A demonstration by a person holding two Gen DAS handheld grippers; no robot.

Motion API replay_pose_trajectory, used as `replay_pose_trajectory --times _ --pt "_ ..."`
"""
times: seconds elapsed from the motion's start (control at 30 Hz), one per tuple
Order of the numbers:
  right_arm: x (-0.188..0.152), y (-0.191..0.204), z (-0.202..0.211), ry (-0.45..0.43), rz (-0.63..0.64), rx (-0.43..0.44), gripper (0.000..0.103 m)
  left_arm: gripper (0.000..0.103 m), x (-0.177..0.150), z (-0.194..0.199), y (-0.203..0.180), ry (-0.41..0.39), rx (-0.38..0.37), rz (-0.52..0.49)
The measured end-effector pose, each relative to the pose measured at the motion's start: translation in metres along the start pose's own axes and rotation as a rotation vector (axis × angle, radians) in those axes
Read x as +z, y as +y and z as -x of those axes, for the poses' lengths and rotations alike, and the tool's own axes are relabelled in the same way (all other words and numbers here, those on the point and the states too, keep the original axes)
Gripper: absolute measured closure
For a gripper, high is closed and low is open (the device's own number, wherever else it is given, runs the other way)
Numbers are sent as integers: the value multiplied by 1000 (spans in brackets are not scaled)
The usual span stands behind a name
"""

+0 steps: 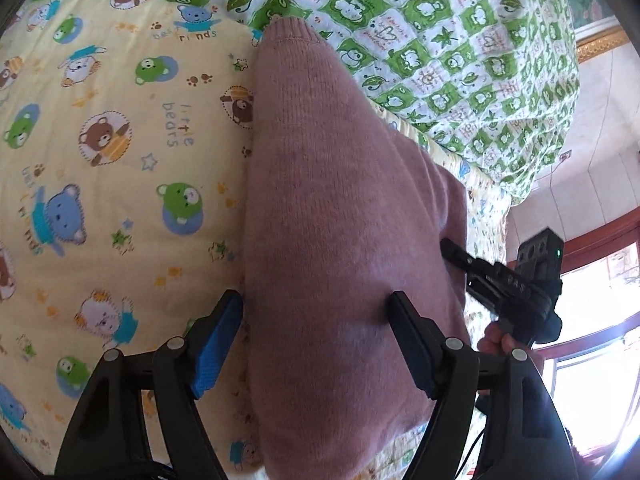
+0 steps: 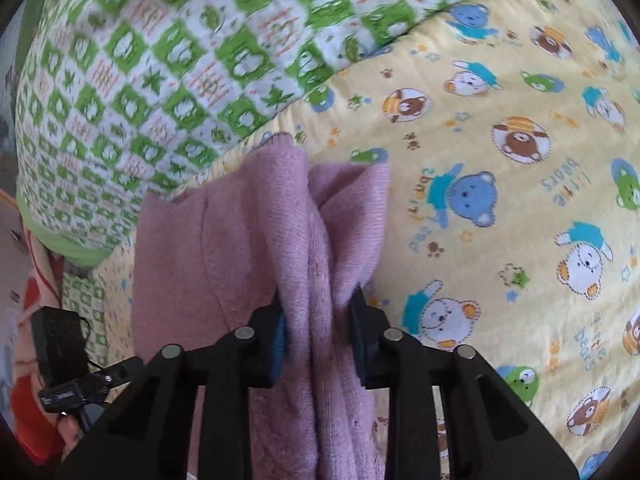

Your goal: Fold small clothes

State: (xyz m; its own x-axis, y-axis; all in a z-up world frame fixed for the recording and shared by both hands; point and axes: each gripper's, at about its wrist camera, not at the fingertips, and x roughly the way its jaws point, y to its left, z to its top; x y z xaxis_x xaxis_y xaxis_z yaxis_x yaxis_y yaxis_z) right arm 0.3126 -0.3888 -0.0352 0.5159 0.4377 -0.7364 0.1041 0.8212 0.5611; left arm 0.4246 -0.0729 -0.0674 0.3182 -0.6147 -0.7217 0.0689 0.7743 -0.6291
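A small pink knitted garment (image 1: 340,208) lies lengthwise on a yellow bear-print sheet (image 1: 100,160). My left gripper (image 1: 318,300) is open above its near end, one finger on each side of a raised fold, not clamping it. My right gripper (image 2: 318,300) is shut on a bunched edge of the same pink garment (image 2: 248,232), which hangs folded between the blue pads. The right gripper also shows in the left wrist view (image 1: 460,254) at the garment's right edge.
A green-and-white checked quilt (image 1: 440,40) is heaped along the far side of the sheet and also fills the upper left of the right wrist view (image 2: 140,60). Beyond the bed edge are a window and wooden frame (image 1: 600,260).
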Motion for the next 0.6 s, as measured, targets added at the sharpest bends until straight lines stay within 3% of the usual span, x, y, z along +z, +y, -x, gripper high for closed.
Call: replay_pose_trajectory --times 0.07,0.13,0.2,0.27,0.37,0.47,0.6 --pt "-3 0 4 -8 0 19 74 27 3 -6 3 11 -5 25" --pt "-5 2 8 -8 3 -2 63 25 5 -12 8 24 -18 53" --pt "-7 5 13 -6 14 -31 45 23 3 -16 13 27 -37 81" --pt "-9 6 11 16 33 -38 40 22 0 -19 17 20 -51 101" --pt "-10 4 8 28 46 -48 40 21 -1 -25 16 19 -67 114" --pt "-13 -1 1 62 7 11 41 27 -1 -32 10 22 -77 99" --pt "-18 8 -7 89 6 49 74 60 -2 -29 3 -5 -107 79"
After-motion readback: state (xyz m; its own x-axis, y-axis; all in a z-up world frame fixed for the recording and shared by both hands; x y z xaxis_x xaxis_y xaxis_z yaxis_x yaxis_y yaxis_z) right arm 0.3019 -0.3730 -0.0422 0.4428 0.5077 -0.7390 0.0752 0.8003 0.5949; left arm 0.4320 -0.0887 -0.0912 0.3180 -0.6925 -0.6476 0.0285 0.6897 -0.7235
